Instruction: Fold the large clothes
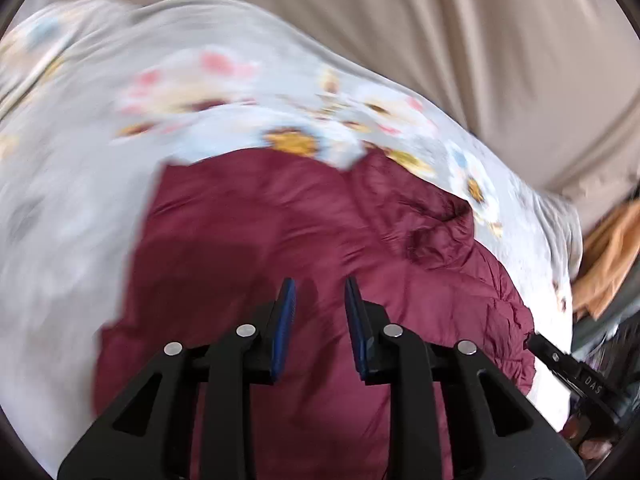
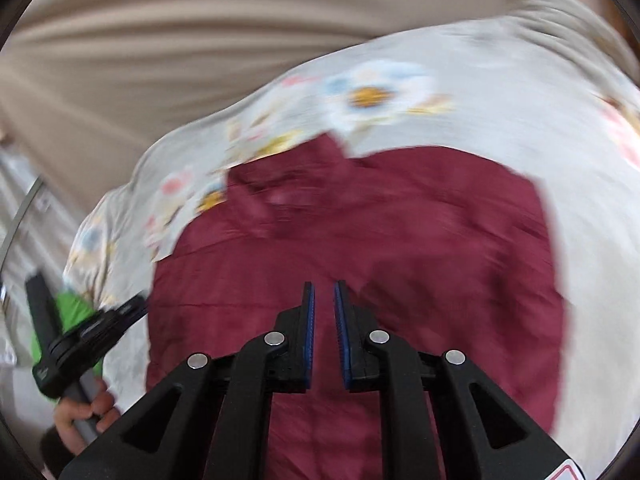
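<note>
Nearest my left-hand lens are my own black fingers with blue pads: the left gripper (image 1: pixel 320 284) hovers above the maroon jacket (image 1: pixel 280 240), jaws parted with nothing between them. My right gripper (image 2: pixel 324 286) hangs over the same garment with a narrower gap, also empty. Both being released, I judge a fold is either just laid or about to be picked up; I cannot tell which.

That puffy maroon jacket lies spread on the floral bedsheet (image 1: pixel 120 100), which covers a bed, so it has a broad soft surface to be flattened and doubled on. One edge is already turned over itself near the far corner. Beige curtain (image 1: pixel 480 40) hangs behind the bed.

From the right-hand lens, my left hand (image 2: pixel 86 408) grips its tool's handle beside the bed edge.

Readable writing is scarce: the letters "DAS" on the other tool's body in the left-hand view; everything else is blurred.
</note>
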A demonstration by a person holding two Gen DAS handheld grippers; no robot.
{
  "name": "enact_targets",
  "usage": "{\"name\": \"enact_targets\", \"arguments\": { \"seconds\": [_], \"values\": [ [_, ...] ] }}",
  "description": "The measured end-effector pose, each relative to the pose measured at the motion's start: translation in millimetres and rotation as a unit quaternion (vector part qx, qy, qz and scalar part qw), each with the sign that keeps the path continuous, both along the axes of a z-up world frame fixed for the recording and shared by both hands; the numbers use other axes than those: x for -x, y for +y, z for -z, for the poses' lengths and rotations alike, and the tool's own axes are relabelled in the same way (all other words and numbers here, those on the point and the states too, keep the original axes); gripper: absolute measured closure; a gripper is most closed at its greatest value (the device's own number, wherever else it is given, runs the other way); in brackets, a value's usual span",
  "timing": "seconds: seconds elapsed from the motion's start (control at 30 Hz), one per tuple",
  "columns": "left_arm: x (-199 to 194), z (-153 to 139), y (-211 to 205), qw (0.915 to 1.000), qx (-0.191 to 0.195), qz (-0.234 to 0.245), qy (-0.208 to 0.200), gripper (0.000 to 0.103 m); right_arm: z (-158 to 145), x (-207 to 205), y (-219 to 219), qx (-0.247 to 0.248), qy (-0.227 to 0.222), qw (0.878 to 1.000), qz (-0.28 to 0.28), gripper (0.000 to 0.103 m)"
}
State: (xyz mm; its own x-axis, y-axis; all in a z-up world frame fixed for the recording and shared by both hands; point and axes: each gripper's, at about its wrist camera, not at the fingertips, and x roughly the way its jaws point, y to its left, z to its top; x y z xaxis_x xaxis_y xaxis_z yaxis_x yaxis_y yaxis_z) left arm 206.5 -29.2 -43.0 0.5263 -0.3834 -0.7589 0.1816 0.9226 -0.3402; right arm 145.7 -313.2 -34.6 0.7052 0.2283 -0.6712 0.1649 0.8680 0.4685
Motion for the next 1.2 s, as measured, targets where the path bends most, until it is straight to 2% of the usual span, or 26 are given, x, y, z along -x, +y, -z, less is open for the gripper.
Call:
{"name": "enact_targets", "arguments": {
  "seconds": [0.1,0.17,0.23,0.37,0.4,0.43,0.5,0.57,0.6,0.67,0.73,0.77,0.83,0.93,1.0,1.03,1.07,1.13,1.2],
  "values": [
    [-31.3,17.3,-28.1,0.9992,-0.036,0.020,0.005,0.079,3.0,-48.3,22.3,-0.009,-0.003,0.999,-0.049,0.094],
    [-49.0,39.6,-32.6,0.9984,-0.048,0.015,0.028,0.079,10.3,-83.6,37.0,-0.005,0.009,0.998,-0.066,0.096],
    [-57.0,55.7,-27.2,0.9982,-0.048,0.005,0.037,0.079,17.4,-111.7,54.5,0.007,0.018,0.996,-0.084,0.096],
    [-62.3,74.2,-13.9,0.9989,-0.038,-0.005,0.029,0.080,34.3,-155.4,86.7,0.014,0.035,0.990,-0.133,0.096],
    [-61.2,75.4,-14.0,0.9990,-0.037,-0.004,0.027,0.080,41.6,-169.3,98.3,0.029,0.043,0.987,-0.154,0.097],
    [-59.6,75.4,-11.7,0.9990,-0.037,-0.002,0.023,0.080,46.4,-178.5,104.4,0.048,0.049,0.984,-0.162,0.102],
    [-56.9,76.2,-13.8,0.9988,-0.048,0.003,0.012,0.080,59.0,-195.1,102.0,0.075,0.061,0.984,-0.147,0.103],
    [-53.8,76.4,-18.4,0.9980,-0.062,0.009,-0.001,0.080,60.3,-201.1,83.0,0.047,0.056,0.993,-0.094,0.103],
    [-51.2,76.5,-20.1,0.9974,-0.071,0.012,-0.008,0.080,55.7,-198.0,75.9,0.027,0.045,0.996,-0.068,0.103],
    [-49.4,76.8,-21.5,0.9968,-0.077,0.014,-0.016,0.080,48.9,-191.8,80.5,0.024,0.027,0.997,-0.075,0.103],
    [-48.5,75.8,-20.7,0.9969,-0.076,0.013,-0.018,0.081,59.9,-194.6,90.2,0.056,0.050,0.991,-0.110,0.103],
    [-48.2,74.1,-19.9,0.9970,-0.075,0.015,-0.016,0.081,65.1,-194.8,87.0,0.053,0.055,0.991,-0.110,0.103],
    [-47.1,65.3,-17.8,0.9974,-0.070,0.018,-0.002,0.081,56.9,-178.8,67.6,0.010,0.034,0.996,-0.080,0.103],
    [-31.0,39.3,-18.1,0.9986,-0.037,0.035,-0.015,0.080,38.1,-127.1,34.8,-0.001,-0.012,1.000,-0.024,0.102],
    [-13.0,24.9,-27.4,0.9978,-0.020,0.058,-0.025,0.068,40.2,-84.9,11.1,0.006,-0.016,1.000,0.023,0.101],
    [-4.8,22.3,-35.2,0.9970,-0.016,0.072,-0.025,0.066,45.1,-67.3,-0.5,0.009,-0.009,0.999,0.044,0.101],
    [1.7,23.6,-43.8,0.9961,-0.015,0.084,-0.020,0.064,52.8,-52.0,-10.7,0.006,0.000,0.998,0.062,0.103],
    [15.5,36.5,-66.0,0.9930,-0.025,0.115,0.004,0.064,78.6,-27.0,-29.5,-0.029,0.029,0.997,0.072,0.103],
    [26.4,50.3,-80.5,0.9914,-0.054,0.119,0.010,0.064,82.7,-15.5,-34.7,-0.034,0.038,0.996,0.074,0.103]
  ]
}}
